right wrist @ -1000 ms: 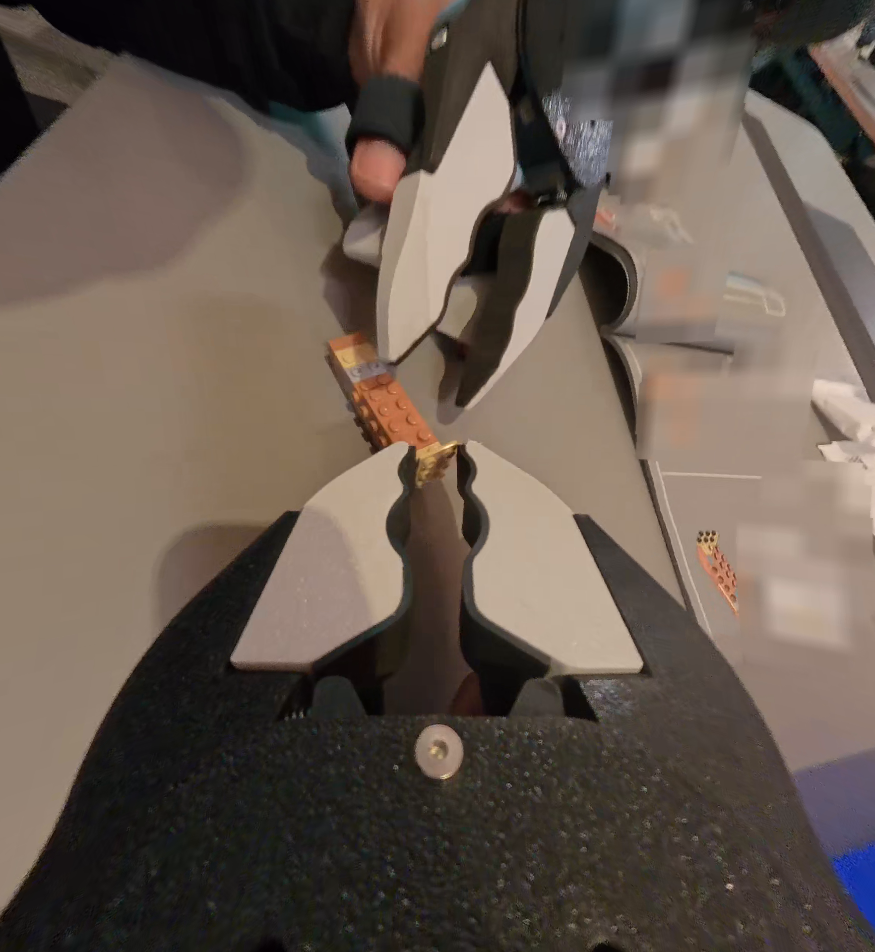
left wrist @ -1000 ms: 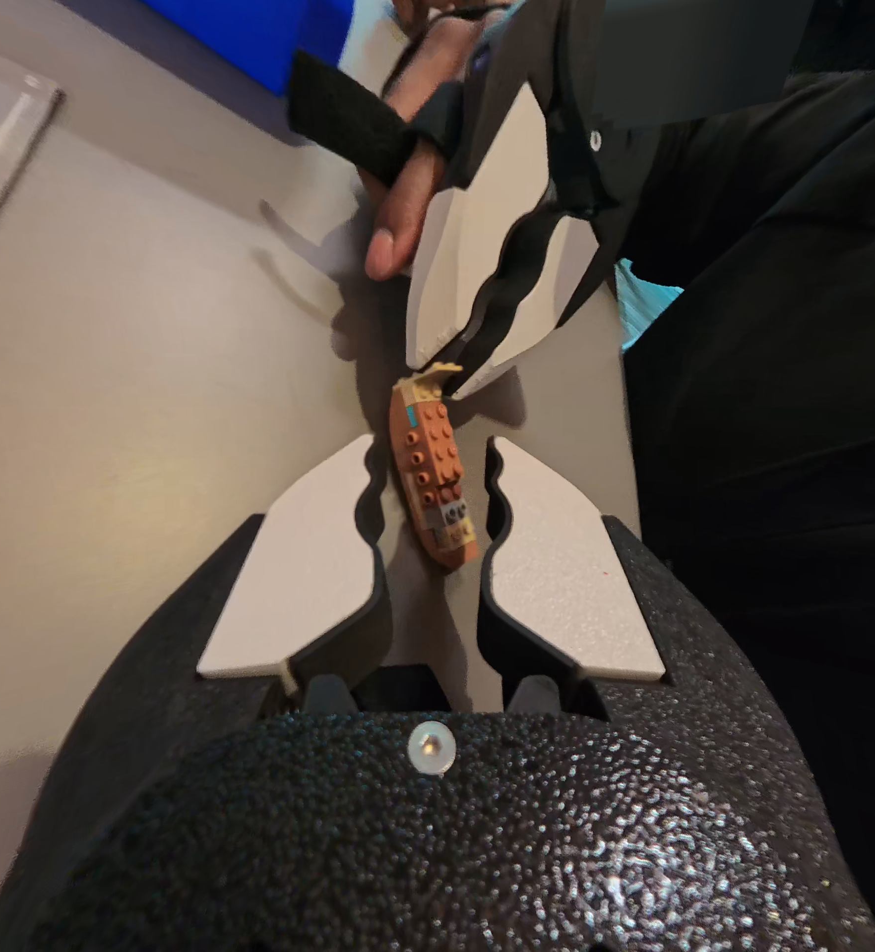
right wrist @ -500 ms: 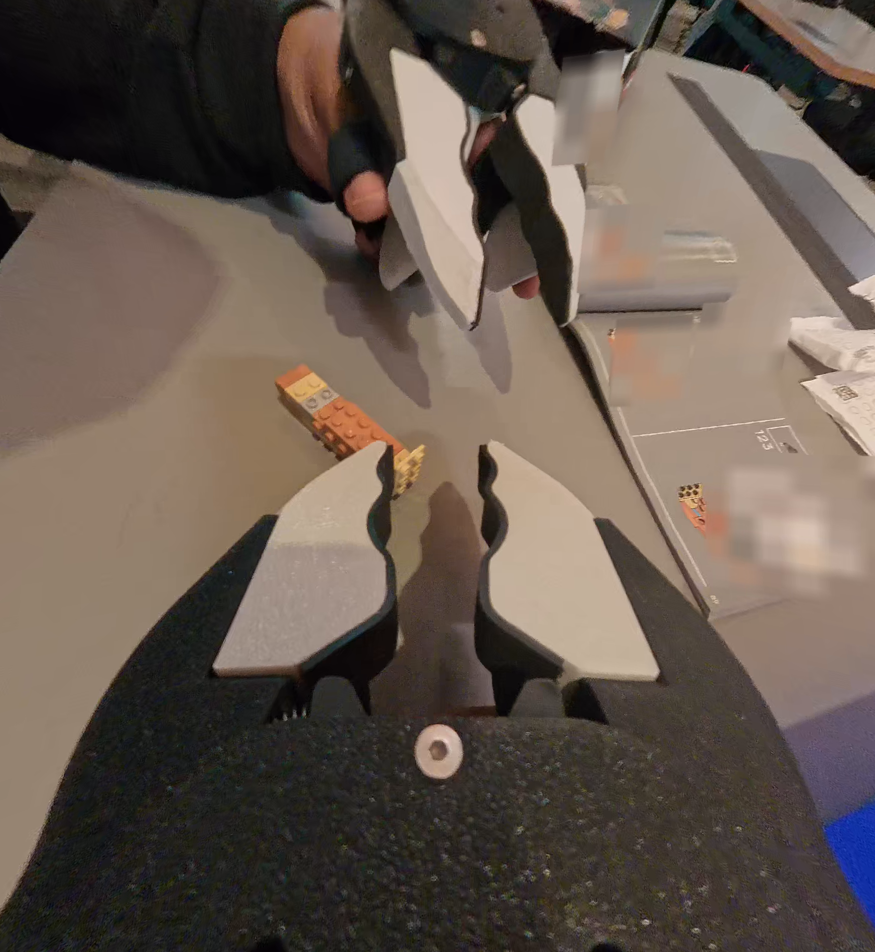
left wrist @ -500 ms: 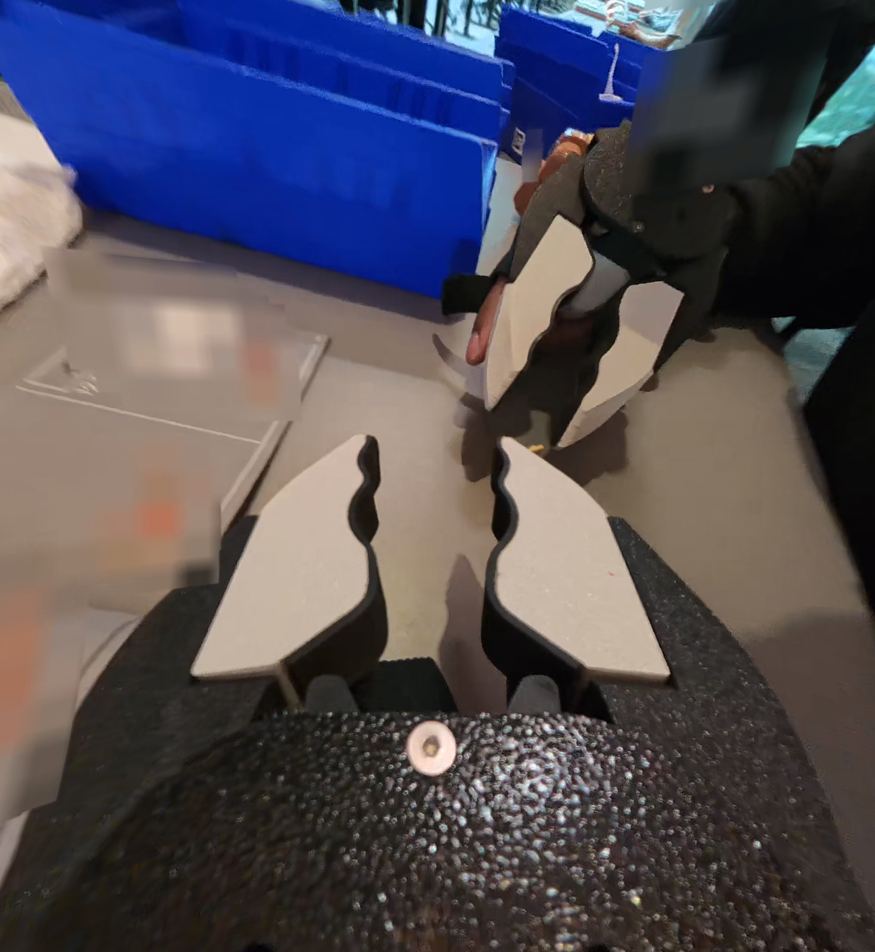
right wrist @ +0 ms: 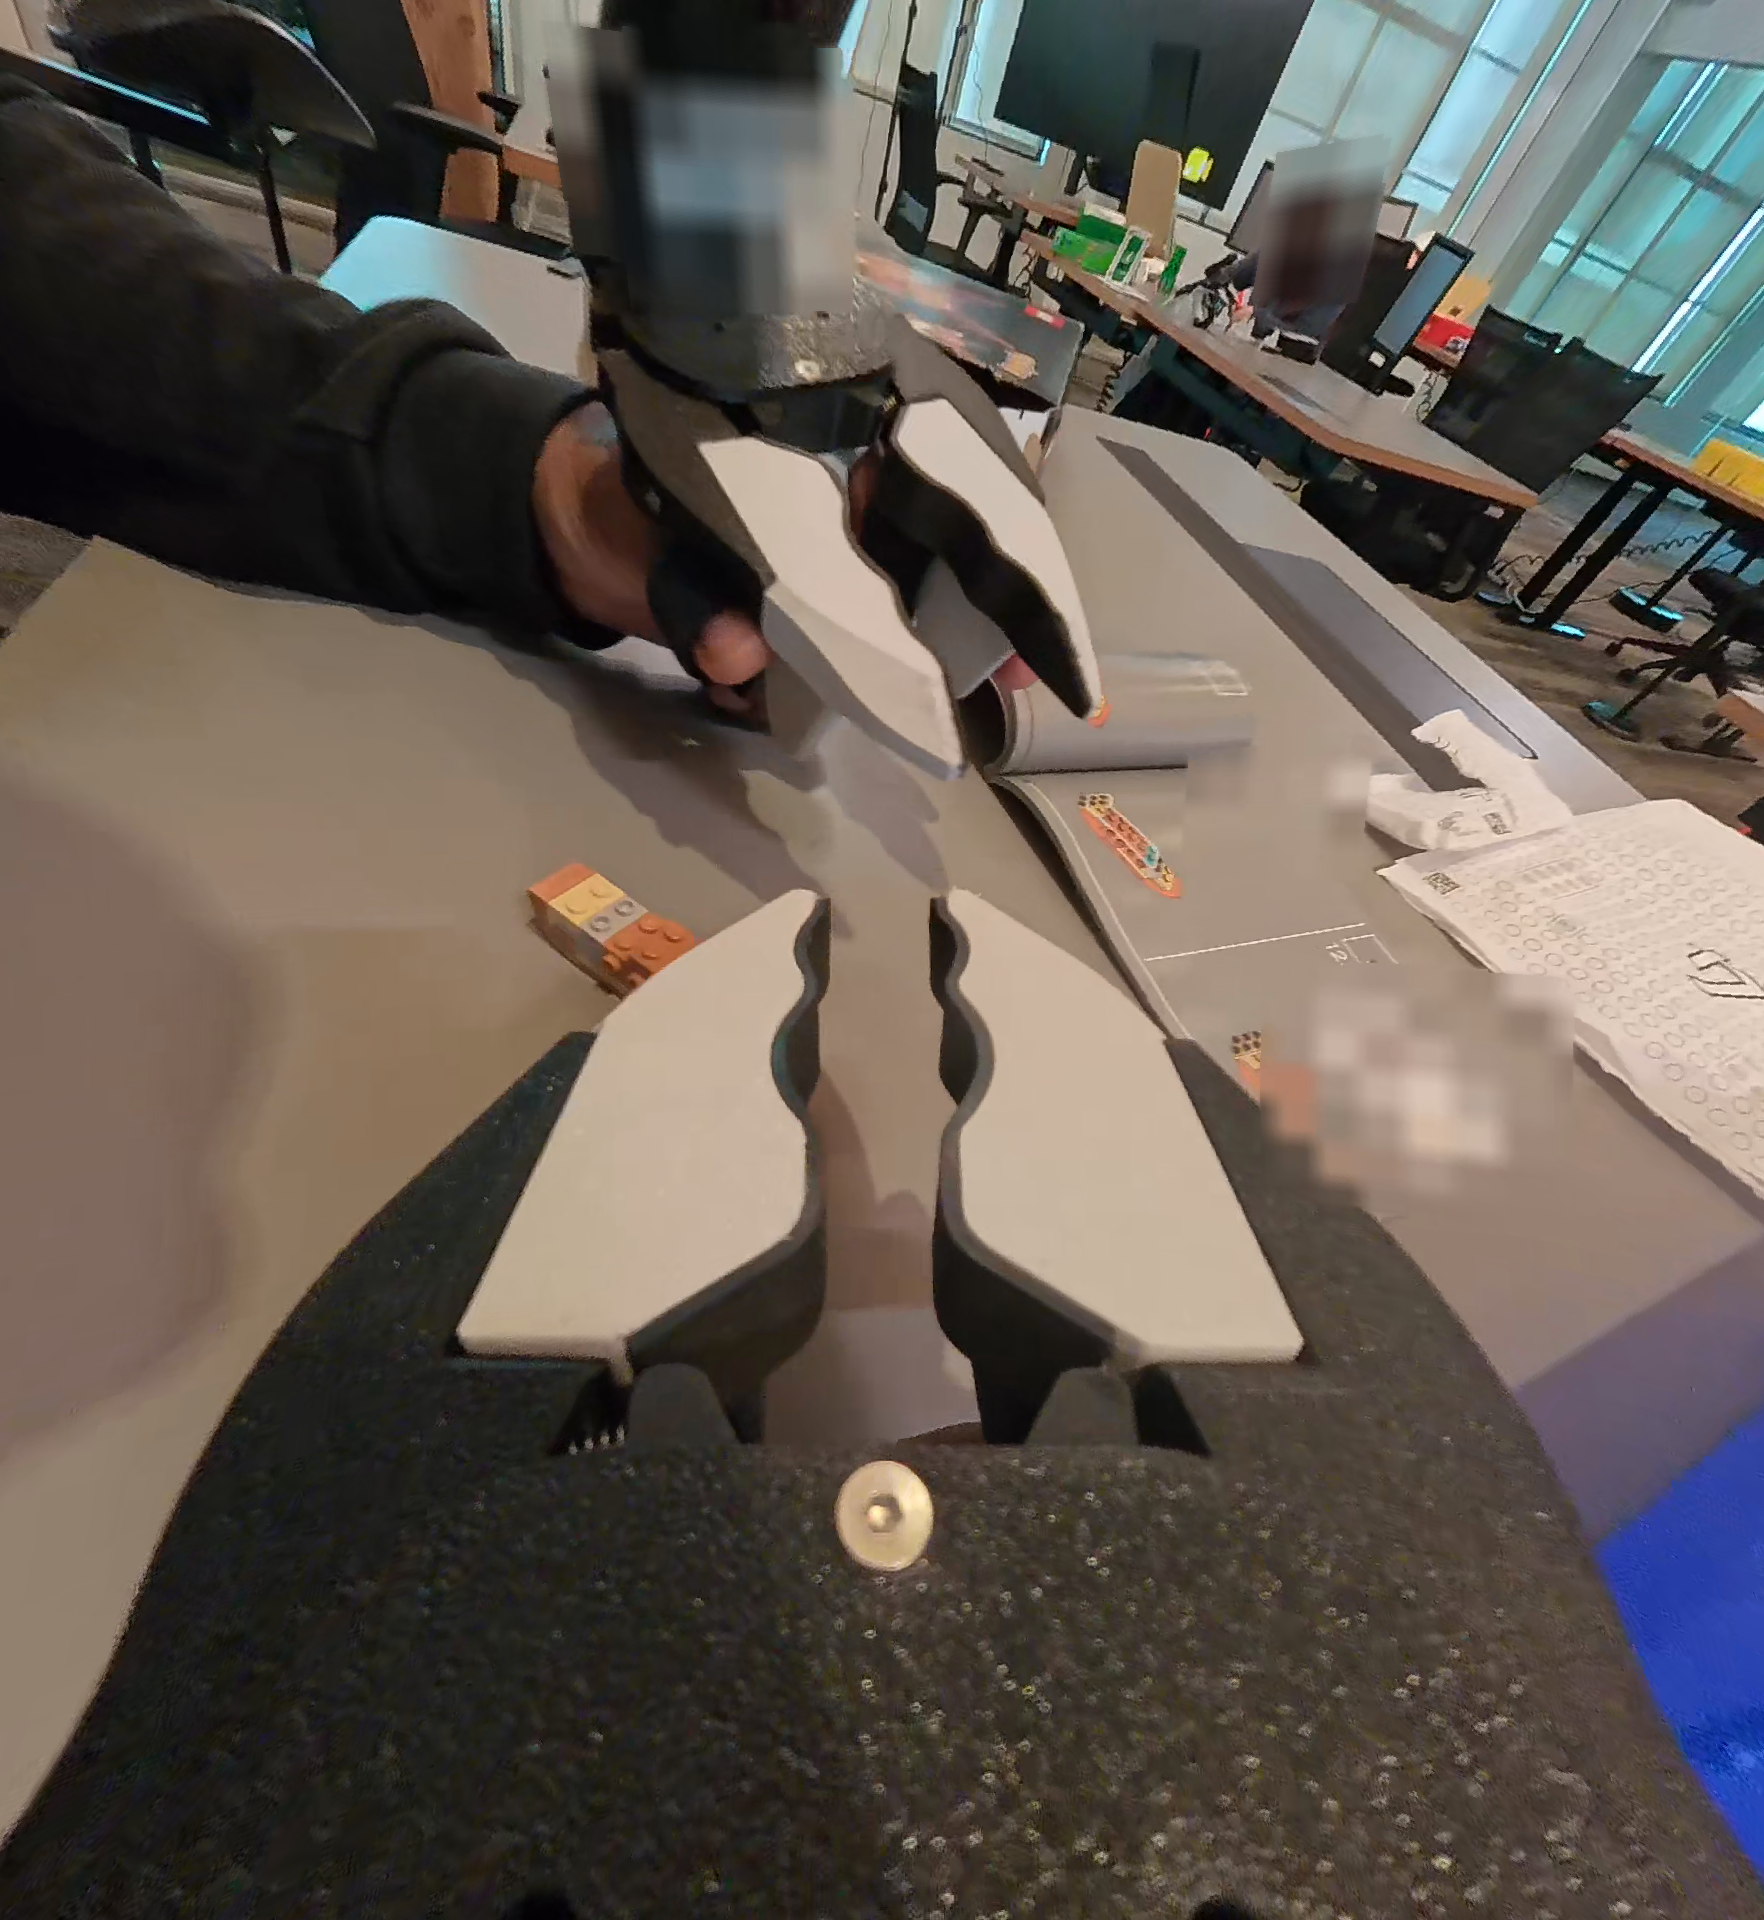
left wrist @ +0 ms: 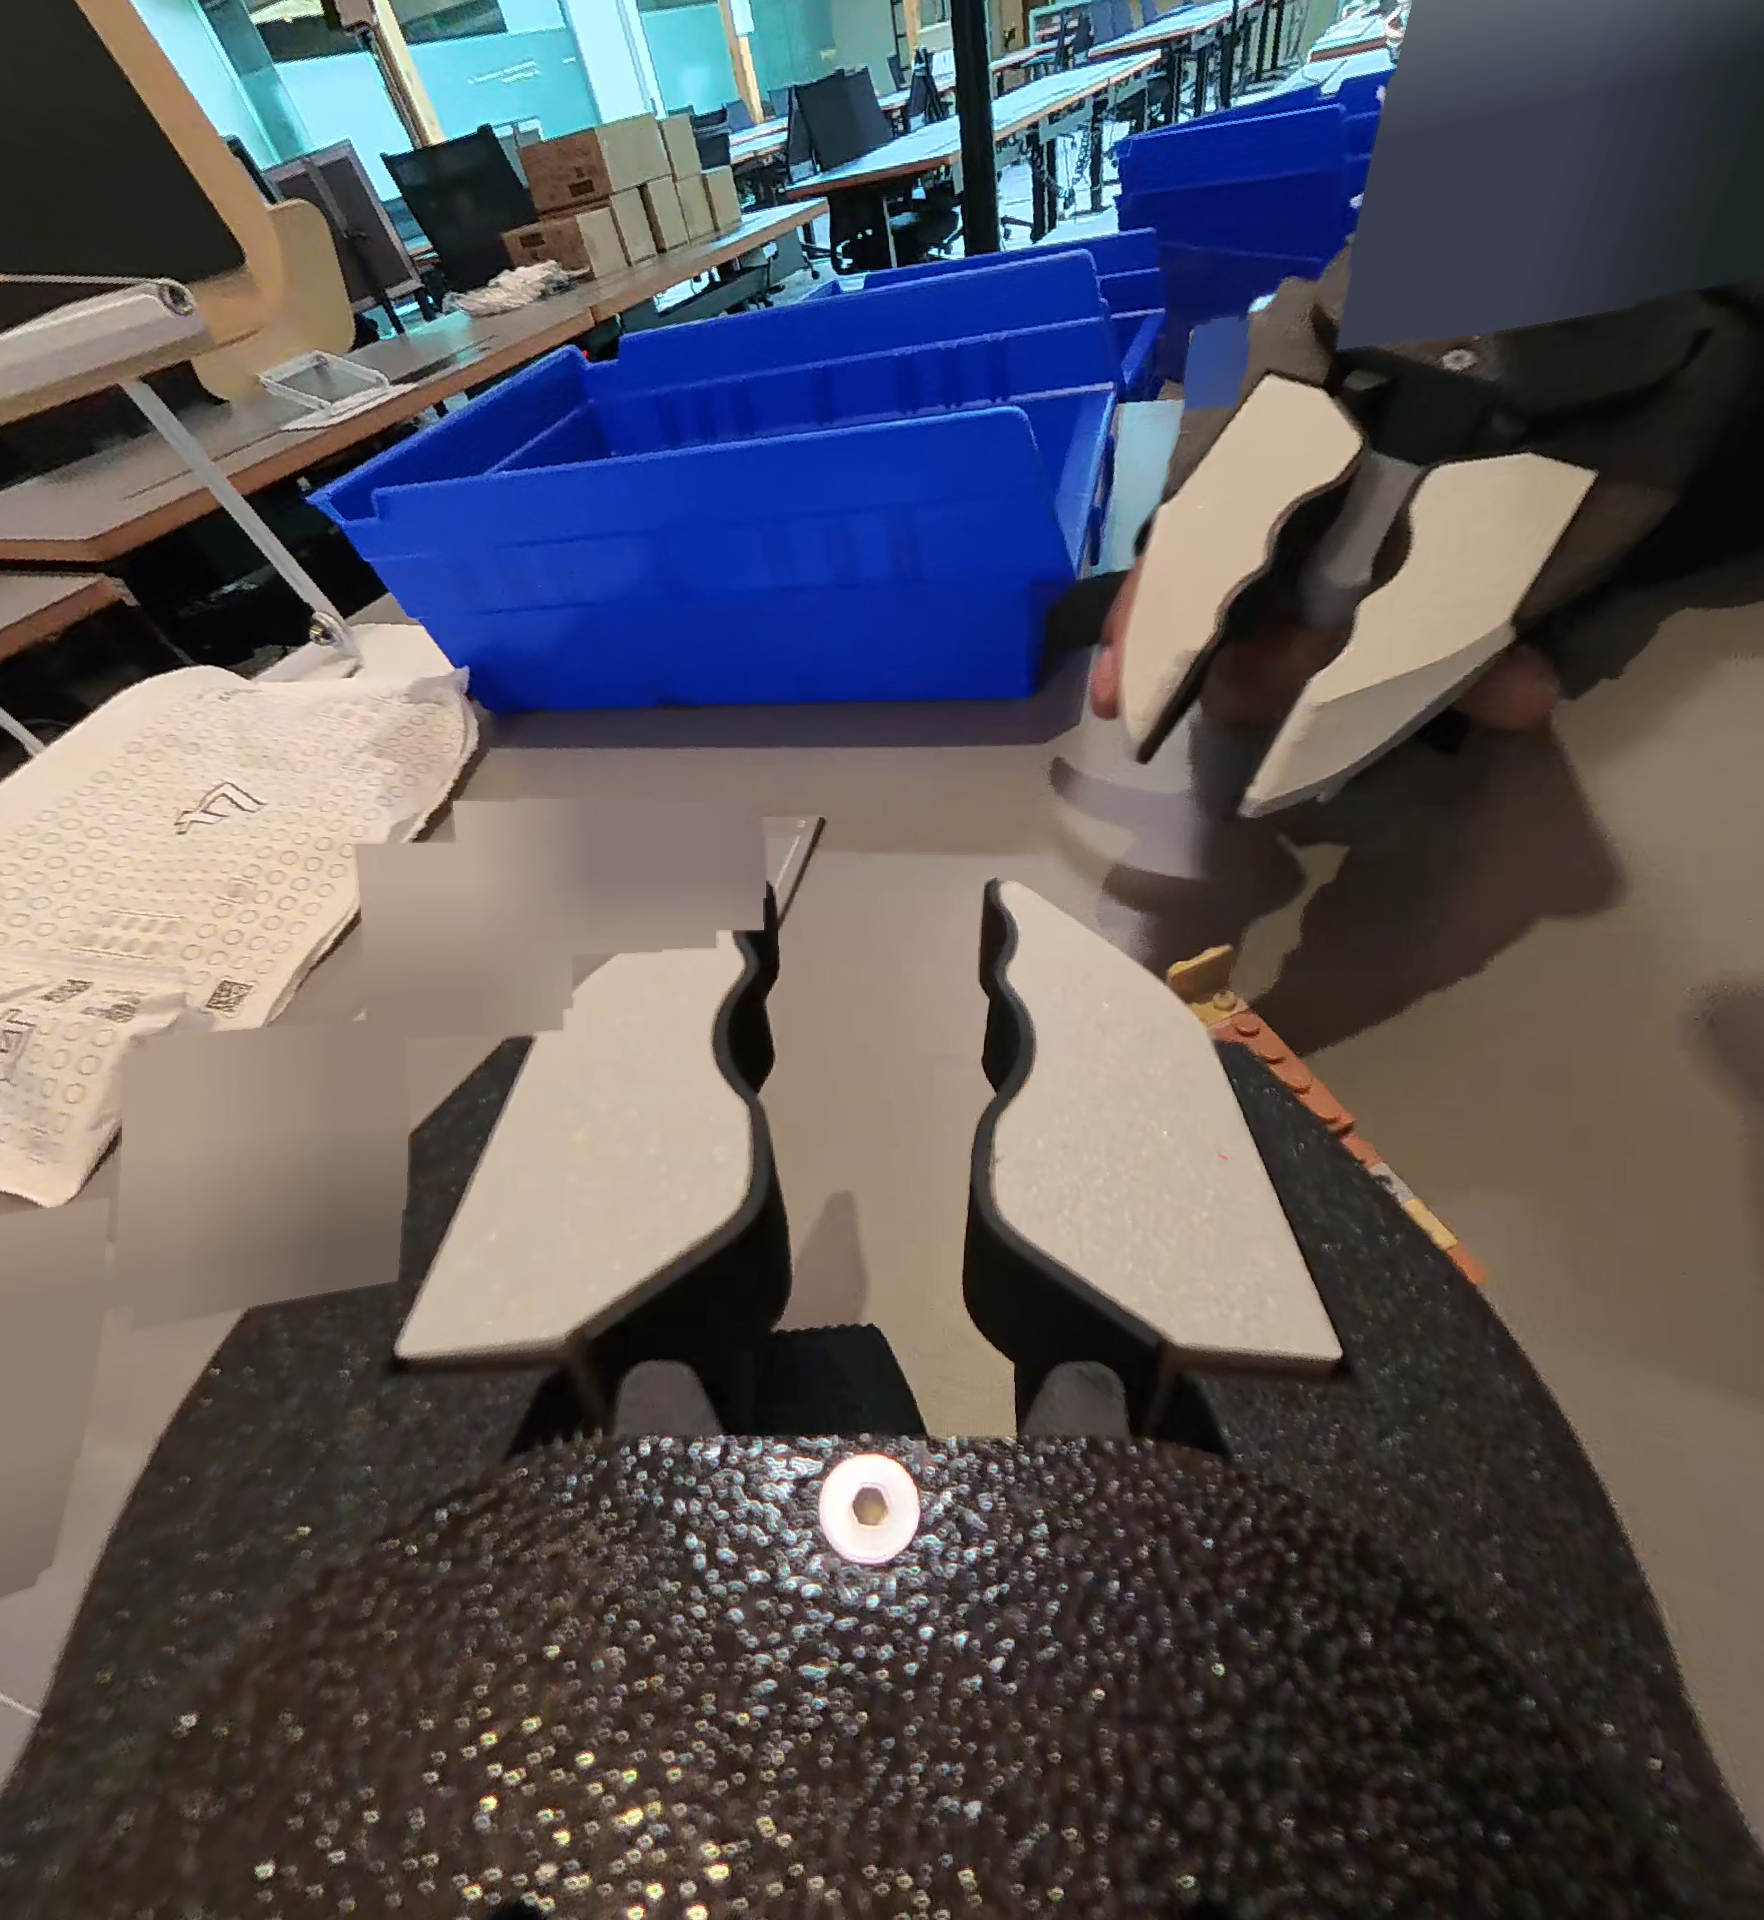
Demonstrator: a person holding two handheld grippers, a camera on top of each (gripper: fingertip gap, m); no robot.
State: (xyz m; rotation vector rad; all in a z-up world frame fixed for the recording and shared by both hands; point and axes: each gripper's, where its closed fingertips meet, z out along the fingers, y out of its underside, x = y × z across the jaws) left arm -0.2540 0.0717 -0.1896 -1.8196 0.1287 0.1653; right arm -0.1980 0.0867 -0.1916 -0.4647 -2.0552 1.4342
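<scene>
A small brown and orange brick model [right wrist: 608,930] with a tan and grey end lies on the grey table [right wrist: 286,831]. It is just left of my right gripper [right wrist: 880,904], which is open with a narrow gap and holds nothing. In the left wrist view the model [left wrist: 1304,1081] peeks out to the right of my left gripper [left wrist: 878,920], which is open and empty above the table. The right gripper [left wrist: 1205,779] hangs in the air at the upper right of that view, empty. The left gripper [right wrist: 1018,732] shows above the booklet in the right wrist view.
An open instruction booklet [right wrist: 1273,894] lies right of the model. White perforated paper bags [right wrist: 1636,987] lie beyond it and also show in the left wrist view [left wrist: 130,914]. Blue bins [left wrist: 753,561] stand at the table's far side. A person's sleeve [right wrist: 182,416] reaches in.
A second ago my right gripper pinched the model's tan end, with the left gripper's fingers around the model. Both have let go, lifted and drawn back; the model now lies on the table.
</scene>
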